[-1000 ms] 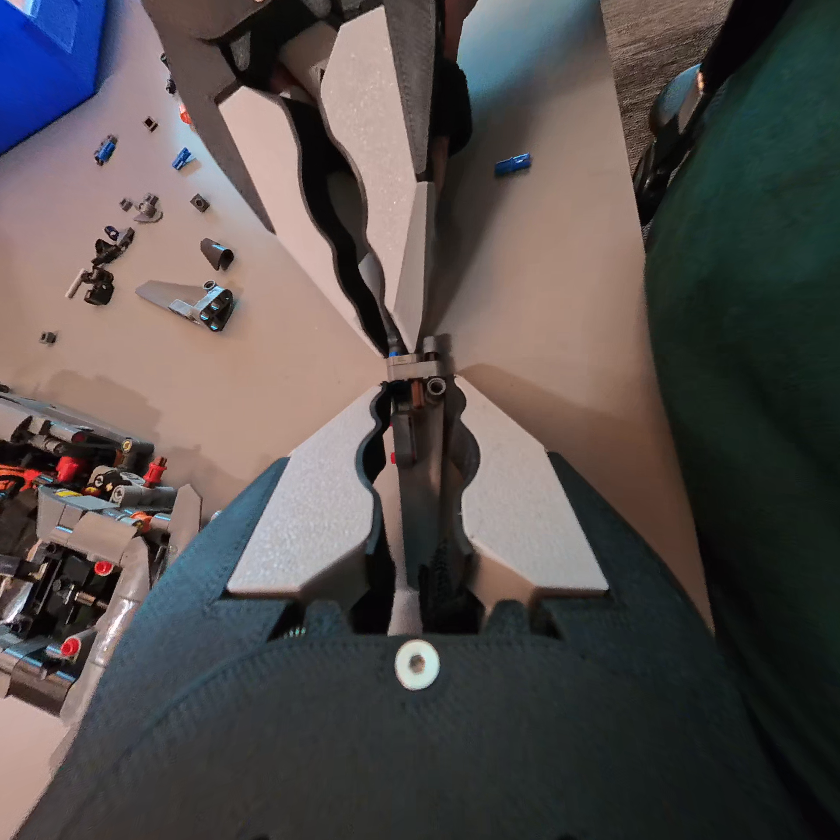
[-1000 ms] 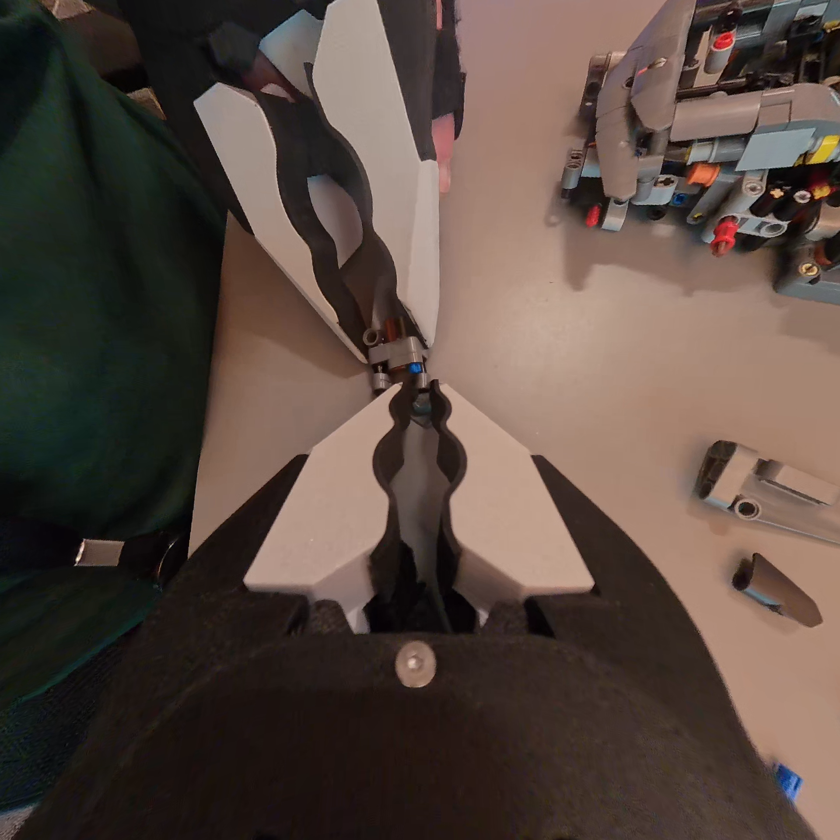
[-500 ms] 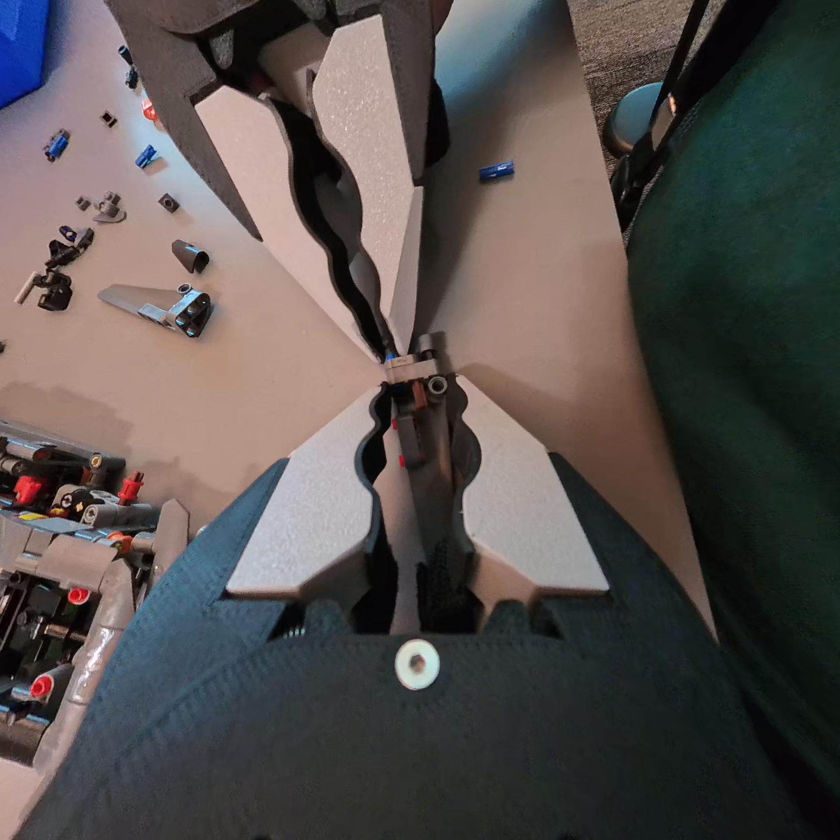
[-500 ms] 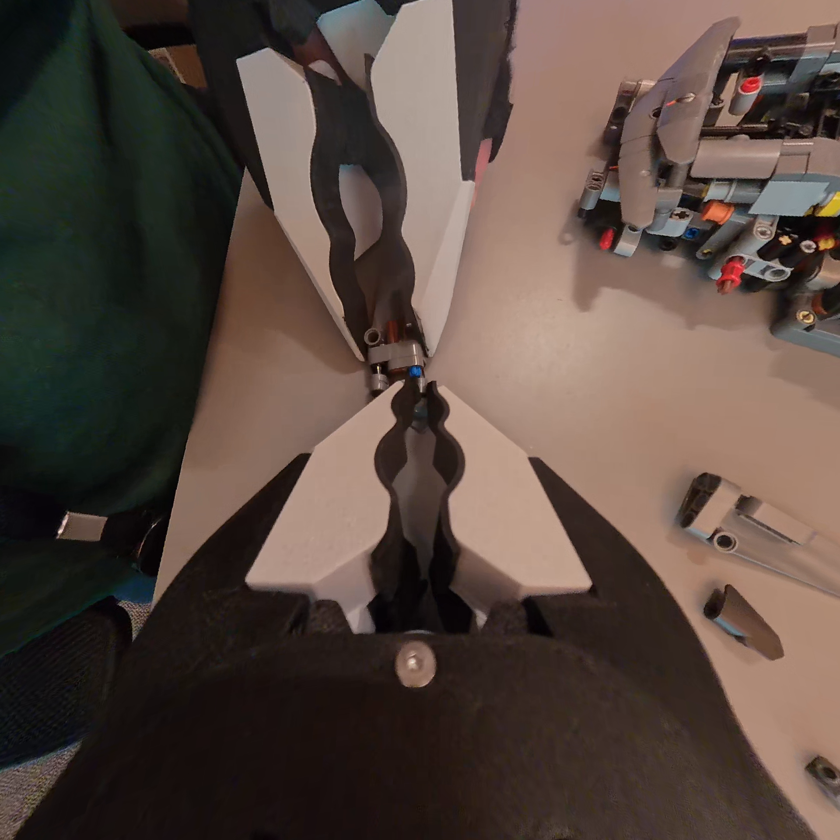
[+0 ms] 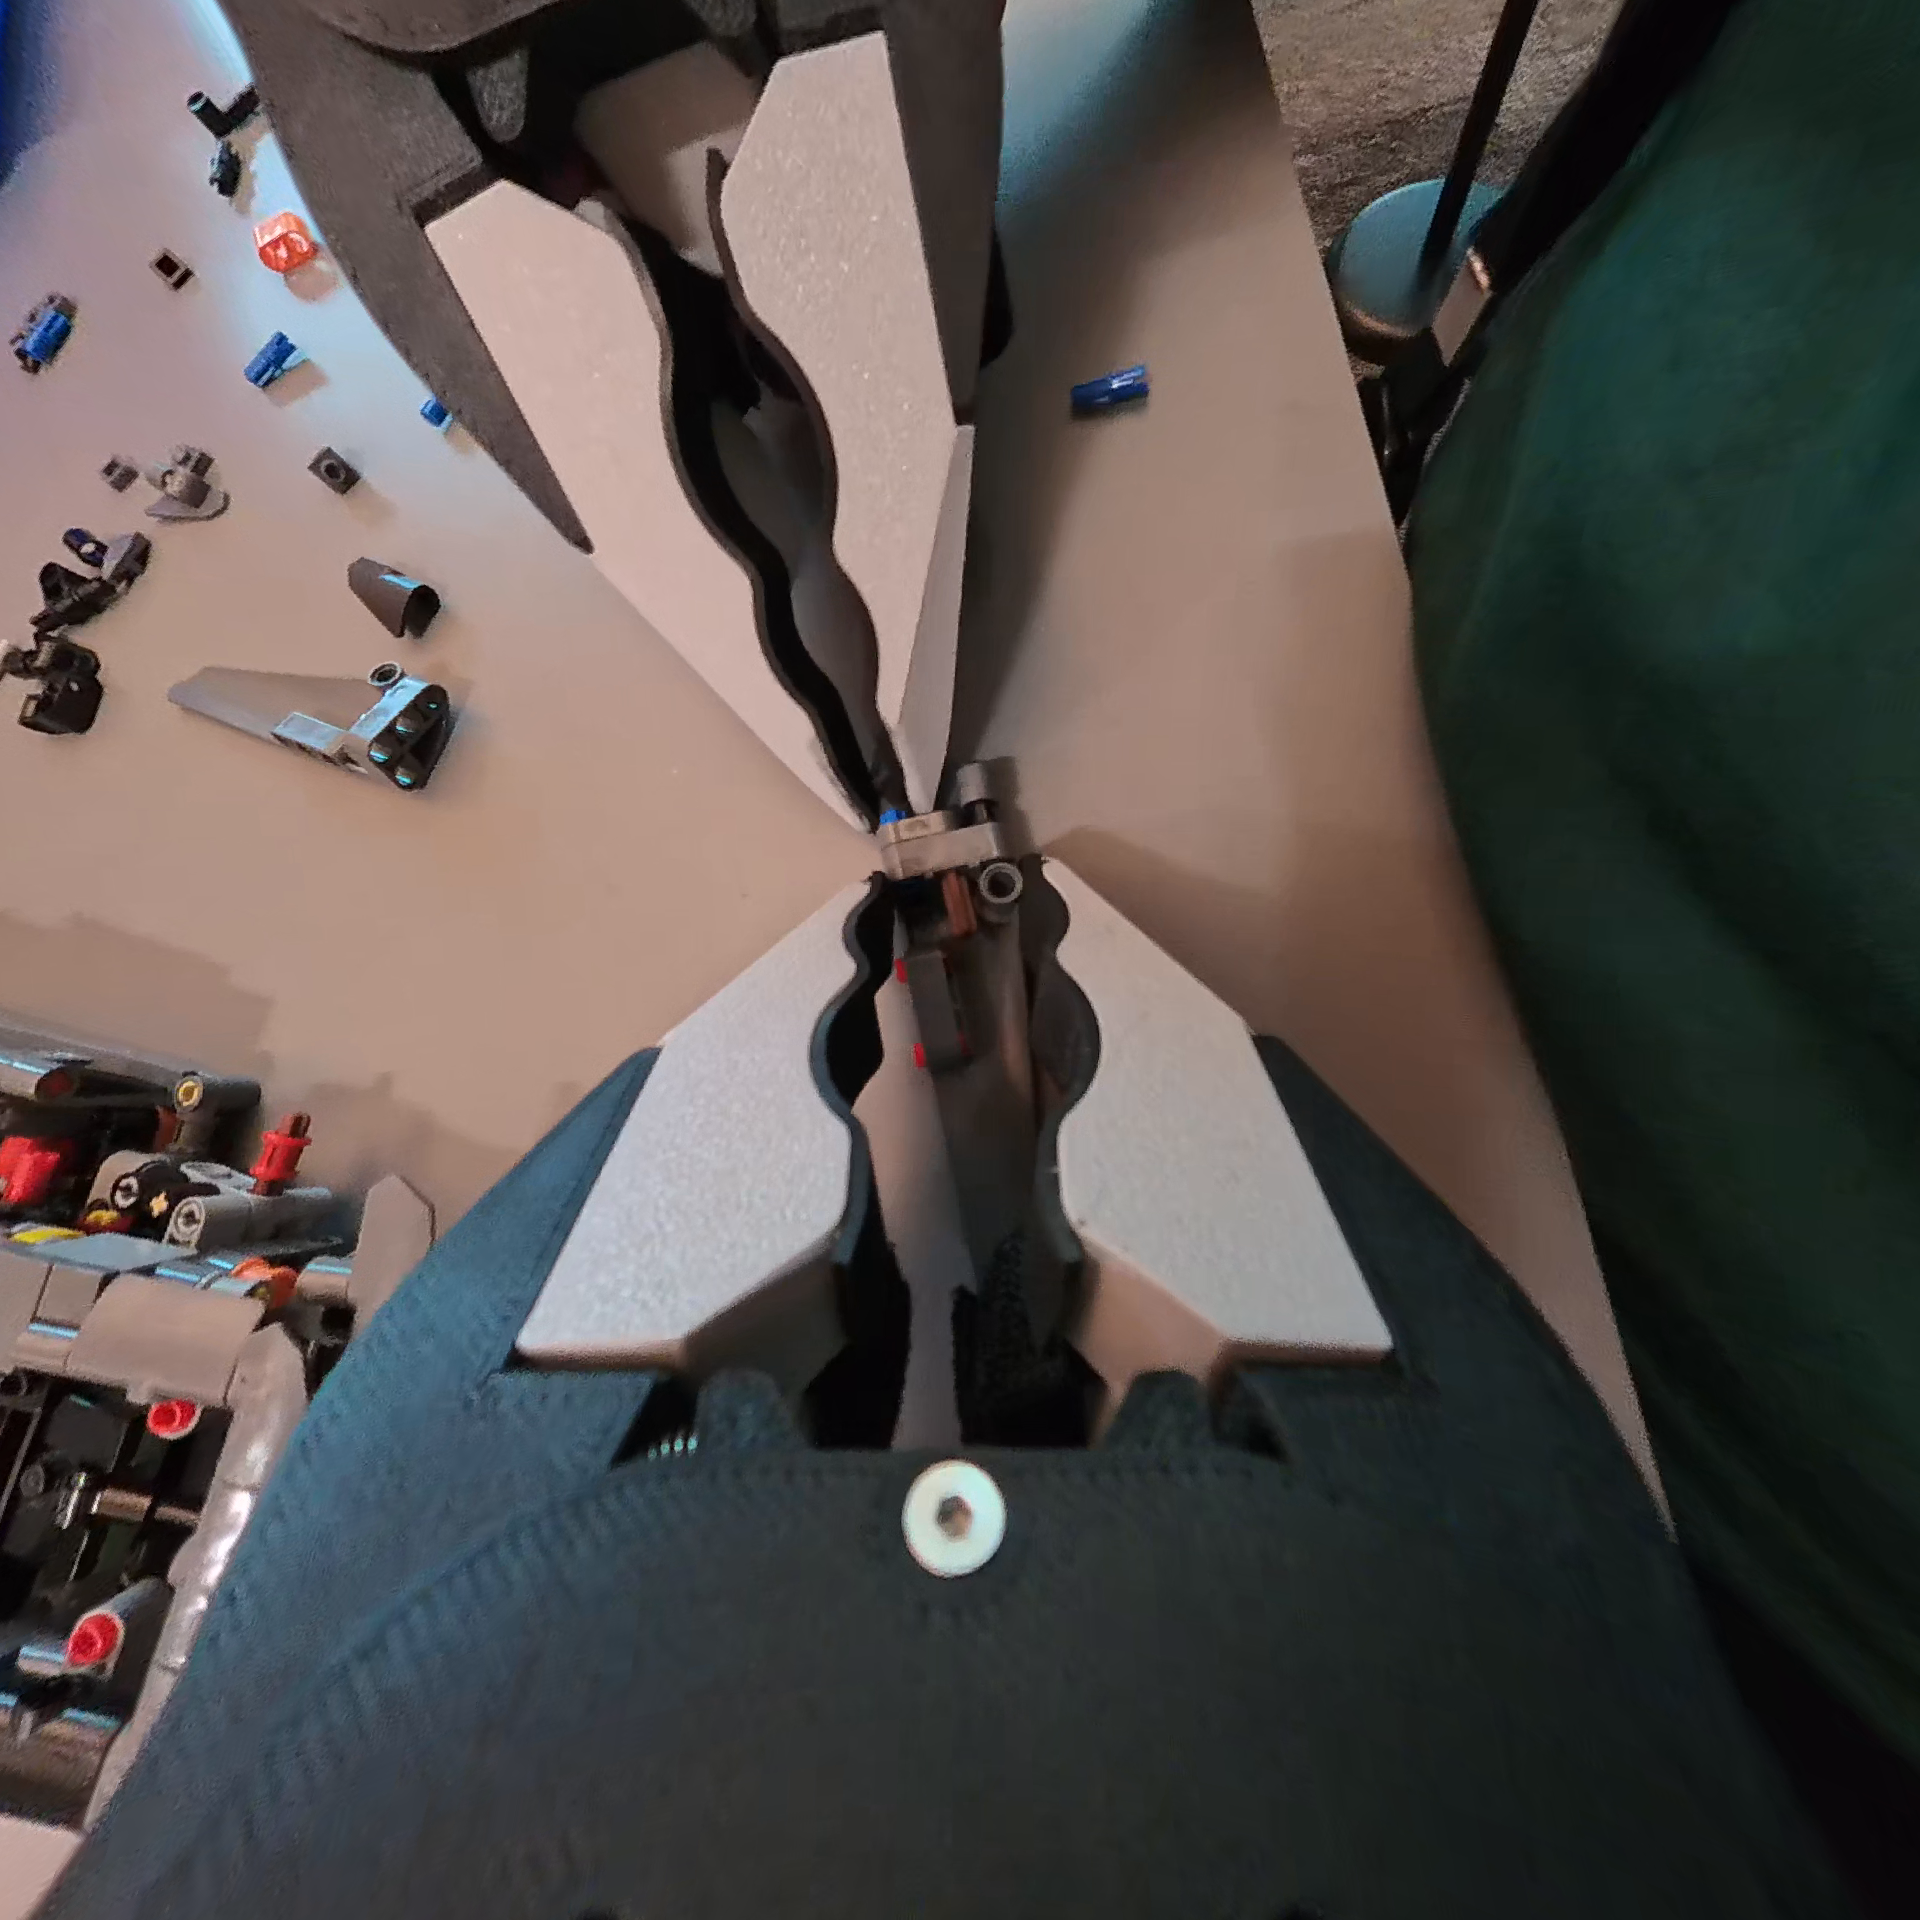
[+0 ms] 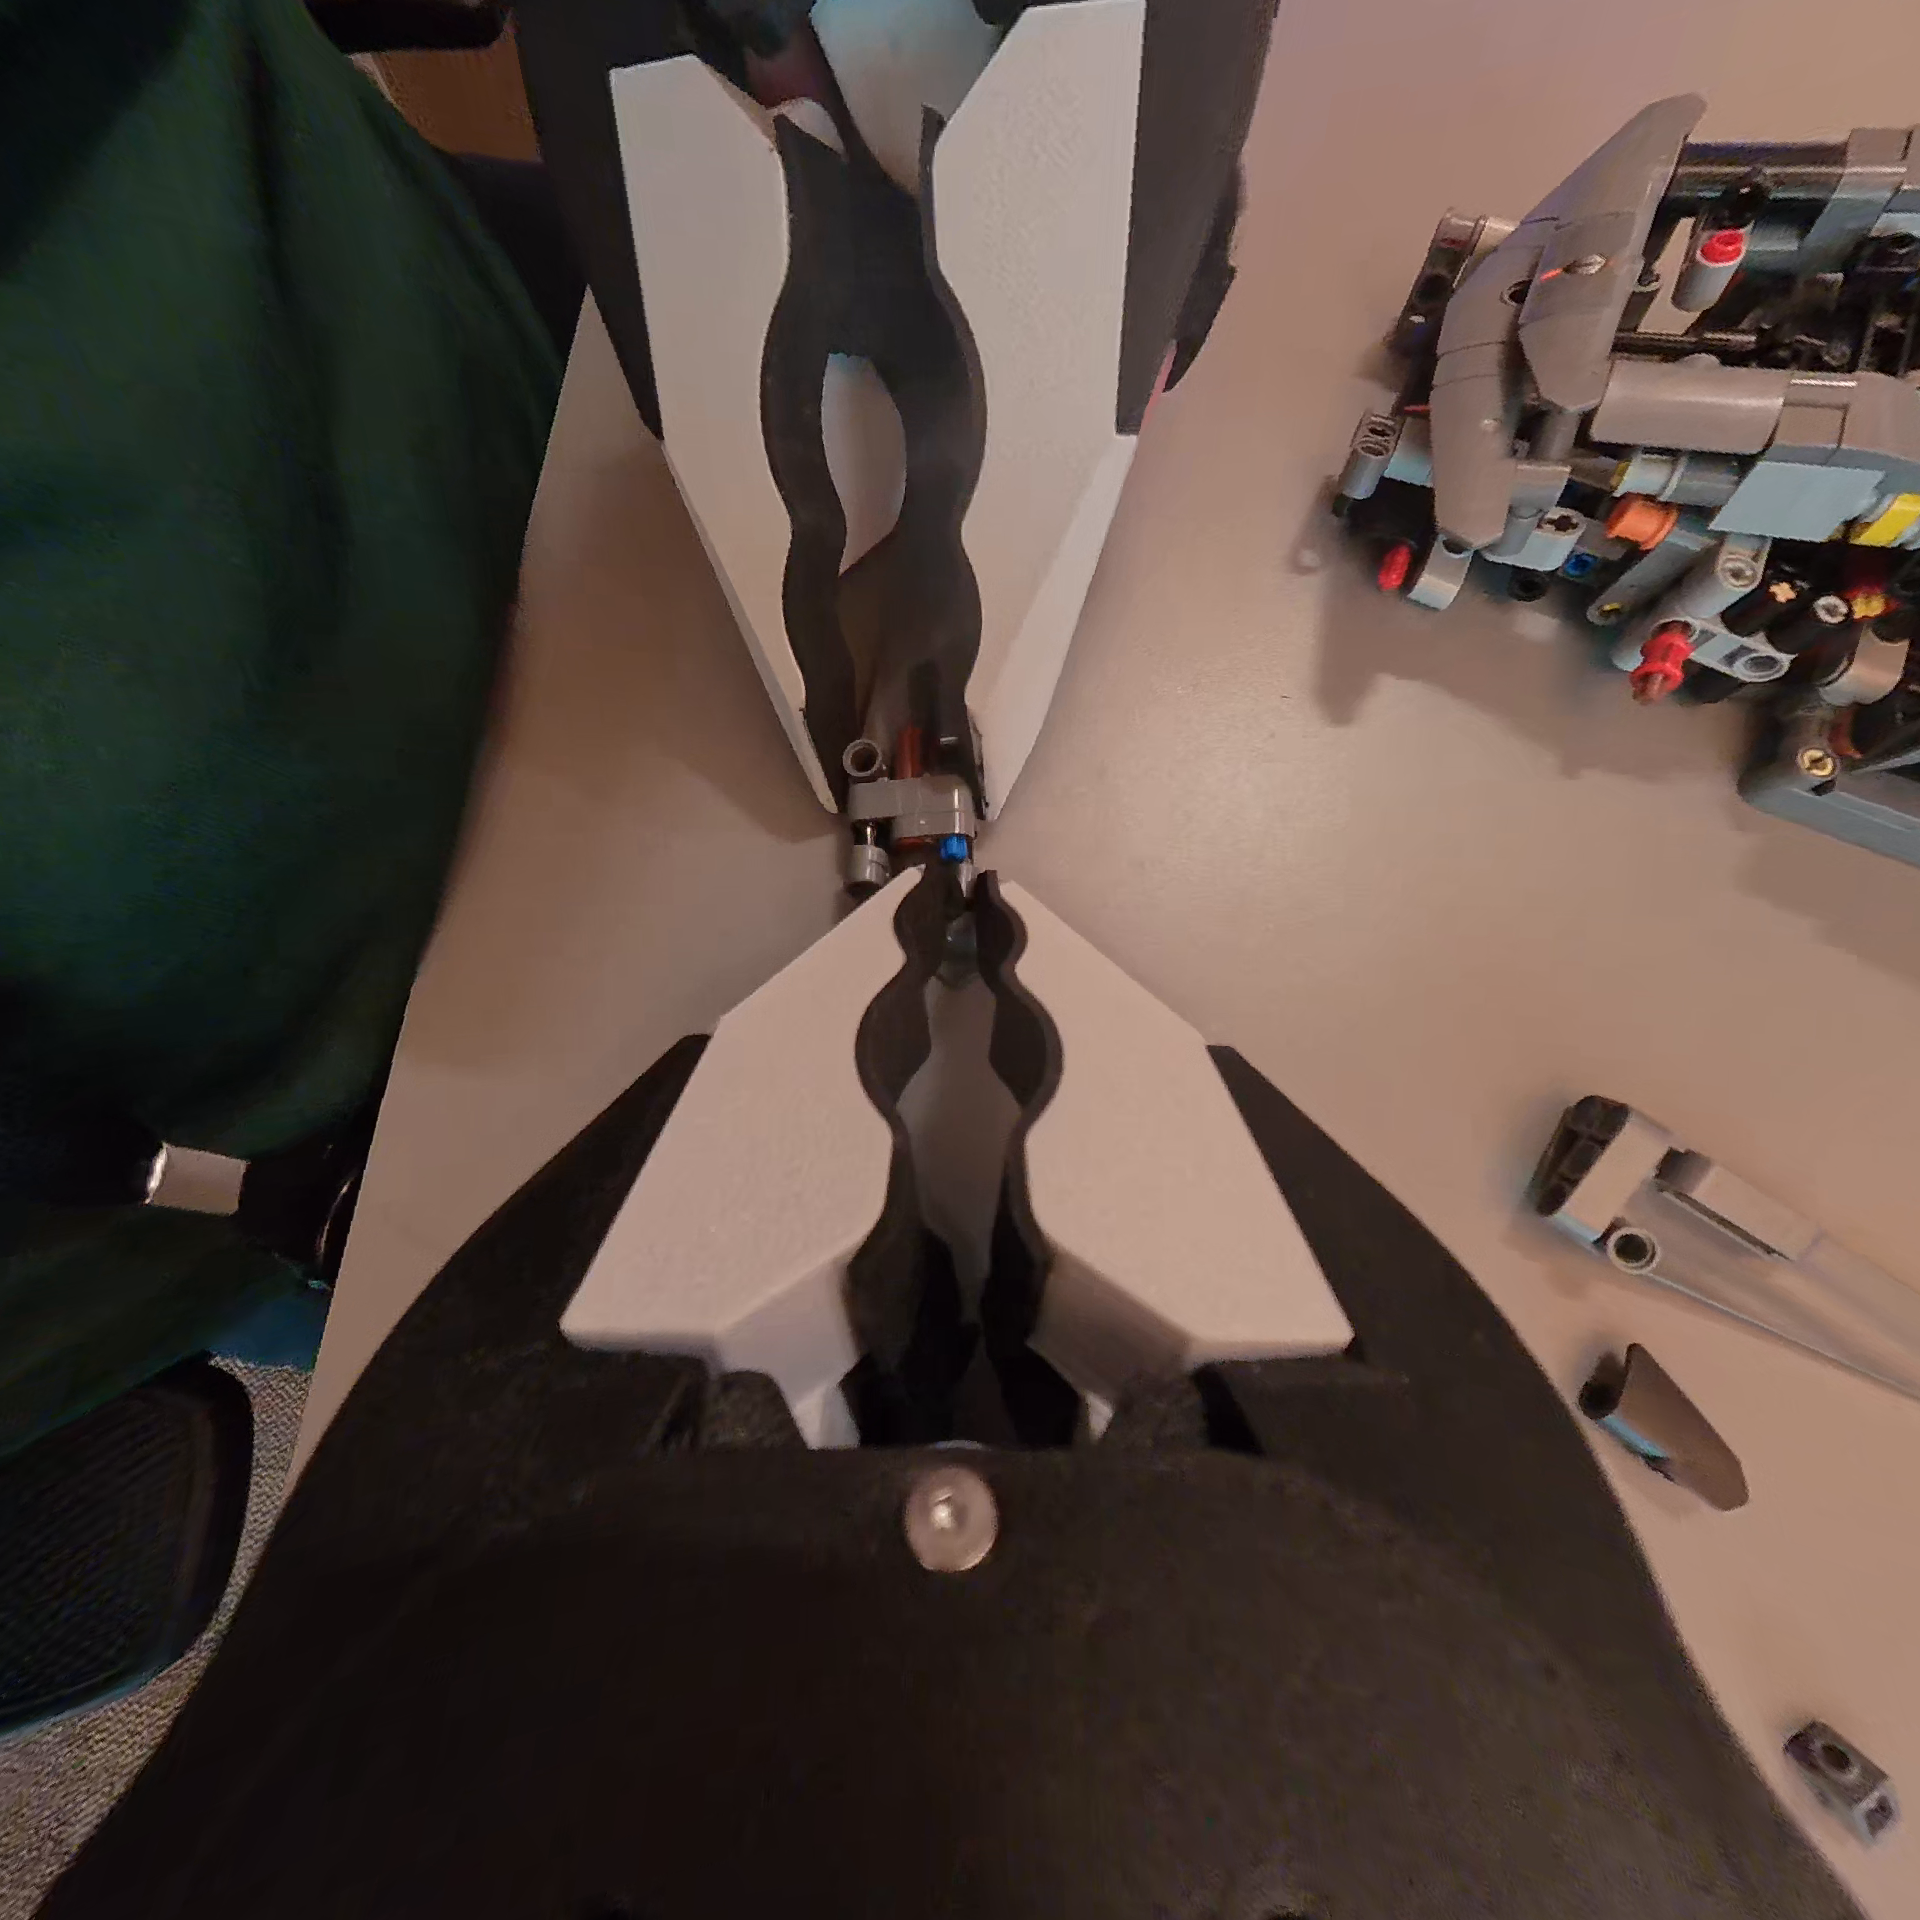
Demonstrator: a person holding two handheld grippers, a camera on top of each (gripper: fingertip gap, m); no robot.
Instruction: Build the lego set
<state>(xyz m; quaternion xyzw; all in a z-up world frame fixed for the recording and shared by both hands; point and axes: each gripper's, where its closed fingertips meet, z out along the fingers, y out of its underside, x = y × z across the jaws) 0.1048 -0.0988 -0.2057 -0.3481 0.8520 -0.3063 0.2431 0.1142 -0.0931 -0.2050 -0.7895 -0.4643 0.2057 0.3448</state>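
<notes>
My left gripper [image 5: 954, 883] is shut on a small lego sub-assembly [image 5: 940, 997], a dark beam with red pins. A grey connector [image 5: 938, 837] with grey pins sits at its front end. My right gripper [image 6: 956, 896] meets it tip to tip. It is shut on a small dark piece with a blue pin [image 6: 948, 850] at the connector [image 6: 906, 827]. In the left wrist view the right gripper [image 5: 914, 795] comes in from above. In the right wrist view the left gripper [image 6: 914, 805] does the same. Both are held above the beige table [image 5: 1195, 644].
A large part-built grey model [image 5: 135, 1299] [image 6: 1662, 436] stands on the table. A grey wing panel [image 5: 312, 717] [image 6: 1704, 1247], a dark curved piece [image 5: 390, 597] [image 6: 1662, 1423], a blue pin [image 5: 1110, 390] and several small loose parts lie around. A person in green [image 5: 1683, 727] sits at the table edge. The grippers are tip to tip, or close to it.
Both grippers stay shut and tip to tip on the small assembly. They have turned more into line with each other, and the table parts have shifted a little in both views.
</notes>
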